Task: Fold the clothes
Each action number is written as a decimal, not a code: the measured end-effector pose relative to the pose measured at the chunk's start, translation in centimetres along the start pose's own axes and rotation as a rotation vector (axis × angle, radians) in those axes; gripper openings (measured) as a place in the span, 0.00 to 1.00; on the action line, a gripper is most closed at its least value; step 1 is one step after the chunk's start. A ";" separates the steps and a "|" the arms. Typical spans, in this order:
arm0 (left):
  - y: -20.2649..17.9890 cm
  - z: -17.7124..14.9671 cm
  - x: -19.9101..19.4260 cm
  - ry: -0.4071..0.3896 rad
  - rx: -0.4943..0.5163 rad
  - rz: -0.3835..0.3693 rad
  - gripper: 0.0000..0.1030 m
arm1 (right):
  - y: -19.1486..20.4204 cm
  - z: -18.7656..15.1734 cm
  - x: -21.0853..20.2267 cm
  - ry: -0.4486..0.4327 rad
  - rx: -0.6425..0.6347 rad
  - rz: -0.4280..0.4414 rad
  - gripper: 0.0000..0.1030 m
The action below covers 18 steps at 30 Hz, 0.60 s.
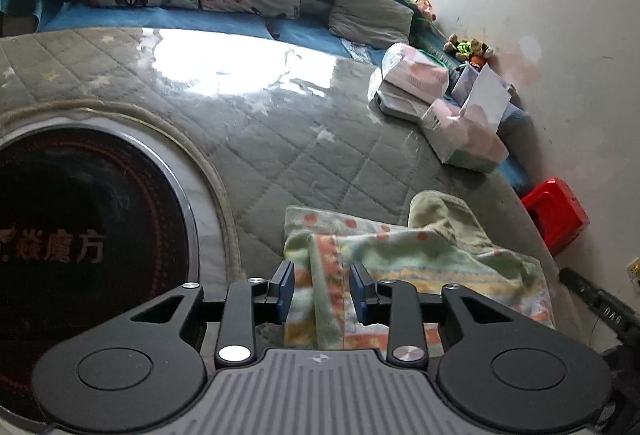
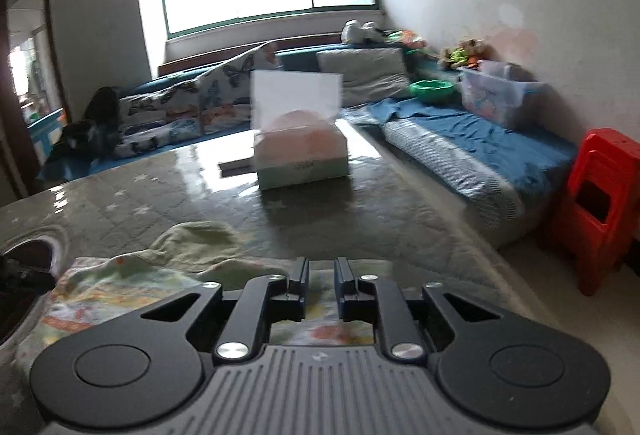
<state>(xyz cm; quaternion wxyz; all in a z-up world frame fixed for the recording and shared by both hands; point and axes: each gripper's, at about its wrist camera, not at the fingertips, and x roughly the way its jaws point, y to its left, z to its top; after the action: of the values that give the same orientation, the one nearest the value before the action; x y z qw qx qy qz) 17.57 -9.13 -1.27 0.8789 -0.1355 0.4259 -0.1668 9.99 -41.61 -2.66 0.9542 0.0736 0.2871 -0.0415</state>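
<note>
A pale green patterned garment (image 1: pixel 420 255) with orange and yellow bands lies crumpled on the grey quilted table (image 1: pixel 280 139) near its front edge. My left gripper (image 1: pixel 322 289) is open, its jaws apart over the garment's left part, with a fold of cloth between them. In the right wrist view the garment (image 2: pixel 120 287) lies to the left and under my right gripper (image 2: pixel 321 285). The right jaws stand partly open, a narrow gap between them, just above the cloth.
A round black heater plate (image 1: pixel 80 235) is set in the table at the left. Tissue packs and a box (image 1: pixel 464 139) stand at the far right; the box (image 2: pixel 300 155) is straight ahead. A red stool (image 2: pixel 600 203) stands right. A blue sofa (image 2: pixel 480 139) with cushions runs behind.
</note>
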 end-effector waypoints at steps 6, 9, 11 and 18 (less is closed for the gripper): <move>-2.3 0.1 0.7 0.008 0.043 -0.062 0.30 | 2.5 -0.3 2.5 0.051 -0.010 0.094 0.23; -3.4 0.1 1.6 0.025 0.054 -0.089 0.30 | 3.1 -0.2 3.8 0.068 -0.014 0.101 0.23; -4.1 0.2 2.0 0.026 0.064 -0.104 0.30 | 3.3 -0.3 4.5 0.077 -0.022 0.095 0.23; -6.2 0.7 4.3 0.038 0.086 -0.144 0.30 | 3.2 -0.3 5.4 0.081 -0.024 0.093 0.31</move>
<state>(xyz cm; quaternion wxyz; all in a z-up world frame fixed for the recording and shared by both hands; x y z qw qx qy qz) 19.53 -16.44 -1.53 0.8613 -0.1246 0.4241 -0.2504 14.73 -38.60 -5.56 0.9434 0.0772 0.3223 0.0094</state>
